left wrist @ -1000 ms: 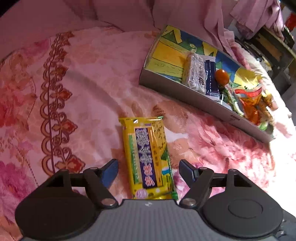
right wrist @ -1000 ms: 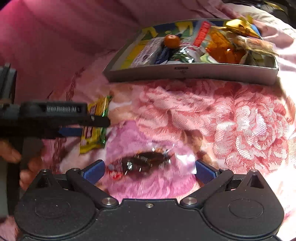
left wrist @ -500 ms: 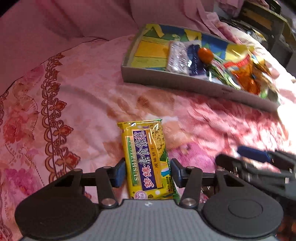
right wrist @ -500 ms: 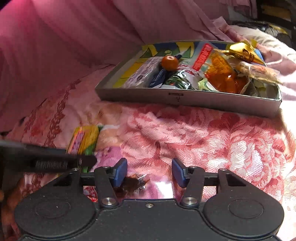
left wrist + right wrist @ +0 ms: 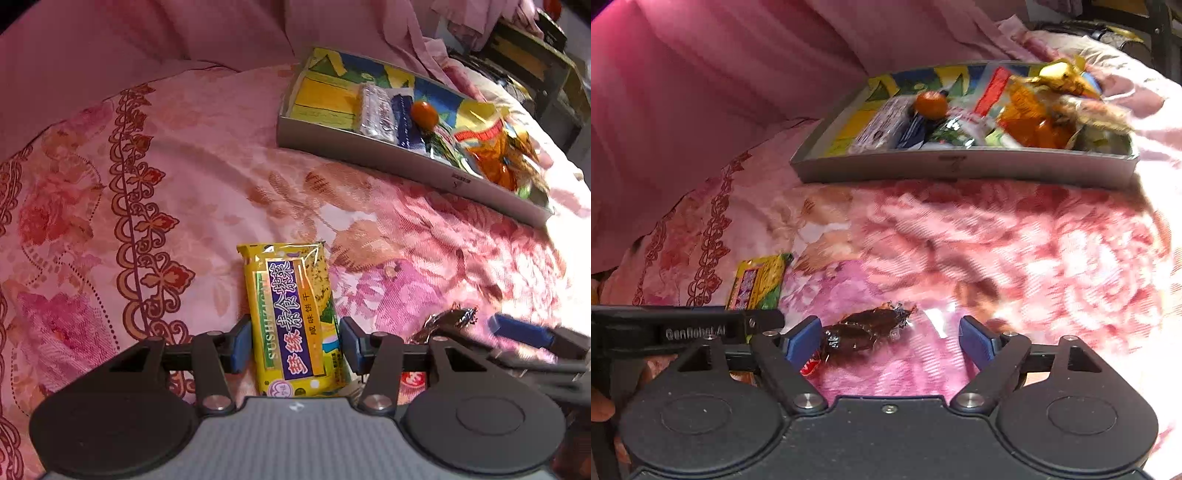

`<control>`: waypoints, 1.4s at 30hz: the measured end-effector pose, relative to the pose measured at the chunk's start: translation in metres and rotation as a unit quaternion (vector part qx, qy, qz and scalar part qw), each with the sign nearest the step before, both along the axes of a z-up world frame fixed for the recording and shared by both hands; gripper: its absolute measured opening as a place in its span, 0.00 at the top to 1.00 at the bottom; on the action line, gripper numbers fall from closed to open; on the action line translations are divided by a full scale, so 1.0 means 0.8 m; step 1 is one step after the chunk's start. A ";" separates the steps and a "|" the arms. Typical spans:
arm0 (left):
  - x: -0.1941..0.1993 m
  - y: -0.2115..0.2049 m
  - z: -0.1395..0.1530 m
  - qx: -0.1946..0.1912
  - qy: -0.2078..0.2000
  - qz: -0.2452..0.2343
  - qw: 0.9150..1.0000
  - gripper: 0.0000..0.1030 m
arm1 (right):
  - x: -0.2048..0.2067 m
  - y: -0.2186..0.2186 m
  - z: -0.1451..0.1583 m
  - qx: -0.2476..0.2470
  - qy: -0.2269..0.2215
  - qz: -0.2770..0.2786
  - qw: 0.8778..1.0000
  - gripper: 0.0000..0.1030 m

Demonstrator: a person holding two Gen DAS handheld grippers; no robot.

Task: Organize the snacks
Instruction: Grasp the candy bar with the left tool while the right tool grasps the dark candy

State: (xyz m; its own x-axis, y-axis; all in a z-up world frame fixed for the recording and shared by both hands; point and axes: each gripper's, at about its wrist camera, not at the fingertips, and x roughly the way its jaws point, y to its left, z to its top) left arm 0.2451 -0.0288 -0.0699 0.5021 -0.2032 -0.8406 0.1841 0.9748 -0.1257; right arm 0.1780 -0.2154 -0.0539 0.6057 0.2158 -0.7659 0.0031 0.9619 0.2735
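Observation:
A yellow biscuit packet (image 5: 288, 306) with a purple label lies on the pink flowered bedspread. My left gripper (image 5: 295, 347) is shut on its near end, a blue pad against each long side. A dark brown candy in a clear wrapper (image 5: 864, 328) lies on the spread between the fingers of my right gripper (image 5: 890, 339). Its jaws are opening, the candy close to the left pad and well off the right one. A grey cardboard tray (image 5: 960, 166) with several snacks and a small orange fruit (image 5: 931, 105) sits further back.
The left gripper's body (image 5: 690, 328) and a hand show at the left edge of the right wrist view, with the yellow packet (image 5: 757, 284) beyond. Pink bedding rises behind the tray (image 5: 369, 155). Dark furniture stands at the far right.
The left jaws have closed in onto the yellow packet. The right jaws narrowed around the brown candy half a second ago and have widened again, with the candy still on the bedspread.

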 end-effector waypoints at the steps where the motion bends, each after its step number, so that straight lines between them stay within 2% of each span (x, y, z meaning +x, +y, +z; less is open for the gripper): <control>1: 0.001 0.001 0.000 -0.002 0.000 0.003 1.000 0.48 | -0.001 0.006 -0.002 -0.009 -0.003 0.009 1.000 0.19; 4: 0.003 0.001 -0.001 0.001 -0.002 0.004 1.000 0.48 | -0.001 0.022 -0.004 -0.052 -0.027 0.049 0.997 0.21; 7: 0.002 -0.001 -0.001 0.006 -0.004 0.001 1.000 0.48 | 0.007 0.018 -0.005 -0.046 -0.040 0.066 0.996 0.23; 11: 0.000 0.009 0.001 -0.008 0.000 0.018 1.000 0.49 | 0.018 0.012 -0.010 -0.040 -0.063 0.099 0.992 0.23; 18: -0.007 0.024 0.003 0.002 -0.003 0.030 1.000 0.49 | 0.017 0.006 -0.002 -0.002 -0.040 0.066 0.997 0.21; 21: -0.007 0.027 0.002 -0.002 -0.003 0.028 1.000 0.49 | 0.011 -0.006 0.001 0.043 -0.012 0.038 0.998 0.20; 24: -0.006 0.027 0.000 -0.001 -0.004 0.025 1.000 0.49 | 0.007 -0.015 -0.001 0.097 0.011 0.034 0.995 0.20; 27: -0.006 0.027 -0.001 -0.001 -0.005 0.023 1.000 0.49 | 0.011 -0.019 -0.007 0.124 0.021 0.024 0.992 0.21; 31: -0.007 0.027 -0.002 -0.001 -0.007 0.022 1.000 0.49 | 0.020 -0.022 -0.015 0.177 0.019 0.019 0.984 0.37; 35: -0.007 0.027 -0.002 0.001 -0.009 0.021 1.000 0.49 | 0.027 -0.029 -0.026 0.213 0.017 0.008 0.977 0.47; 36: -0.008 0.026 -0.002 0.001 -0.009 0.021 1.000 0.49 | 0.029 -0.033 -0.030 0.230 0.019 0.003 0.973 0.48; 38: -0.008 0.026 -0.002 0.004 -0.010 0.020 1.000 0.49 | 0.032 -0.040 -0.036 0.265 0.025 -0.002 0.964 0.61; 40: -0.008 0.024 -0.002 0.007 -0.011 0.019 1.000 0.49 | 0.036 -0.042 -0.045 0.304 0.037 0.000 0.952 0.69; 42: -0.009 0.023 -0.002 0.010 -0.013 0.017 1.000 0.49 | 0.041 -0.039 -0.052 0.336 0.049 0.010 0.941 0.69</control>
